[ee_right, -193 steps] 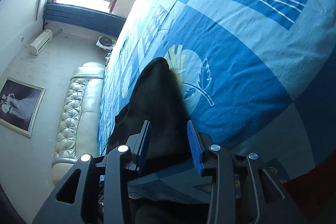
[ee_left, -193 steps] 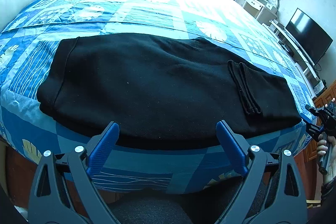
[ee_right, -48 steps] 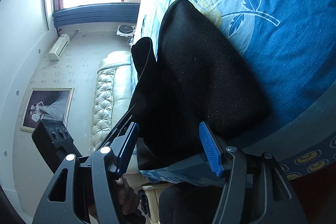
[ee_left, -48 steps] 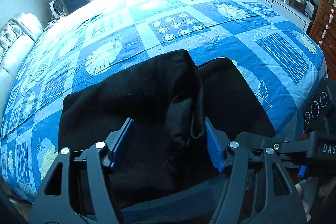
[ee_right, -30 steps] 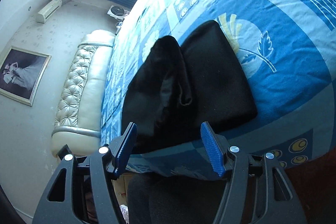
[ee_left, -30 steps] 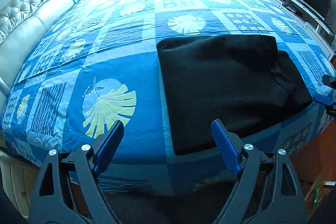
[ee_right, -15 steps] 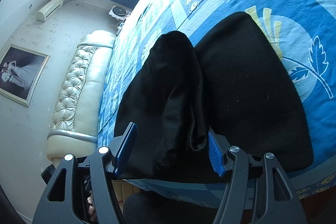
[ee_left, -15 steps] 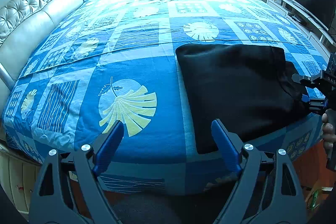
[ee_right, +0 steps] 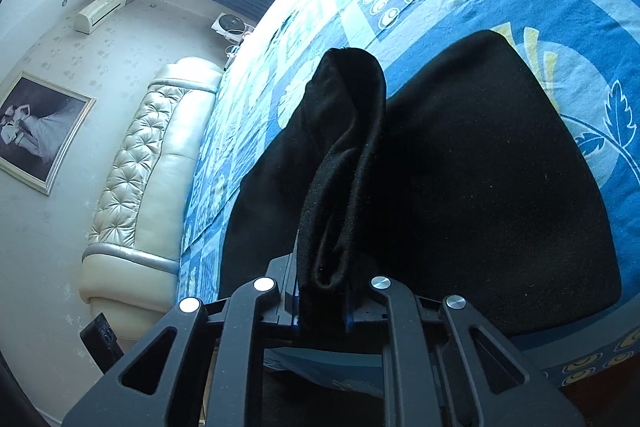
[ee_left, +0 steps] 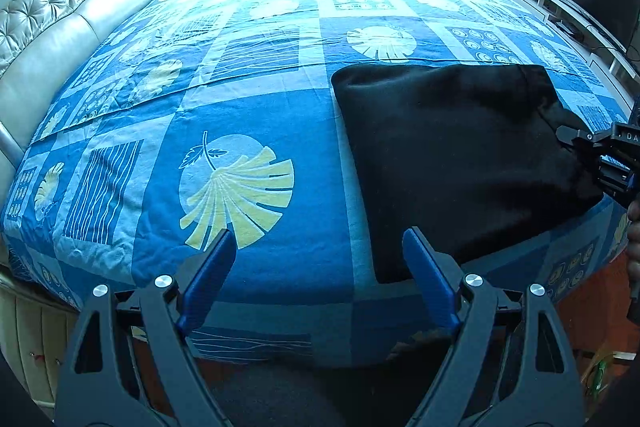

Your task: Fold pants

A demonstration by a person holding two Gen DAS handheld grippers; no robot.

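Your left wrist camera sits off the near edge of the bed [ee_left: 256, 75], looking steeply down and across it toward the window at top centre, its own fingers filling the bottom of the frame. Your right wrist camera is rolled sideways and much nearer, pressed close over the black pants [ee_right: 480, 187]. Both views share the pants [ee_left: 452, 147], the bedspread and the tufted headboard [ee_left: 60, 27] at left.

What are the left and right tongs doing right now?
Left tongs: open, holding nothing.
Right tongs: just closed on a bunched fold of the black pants.
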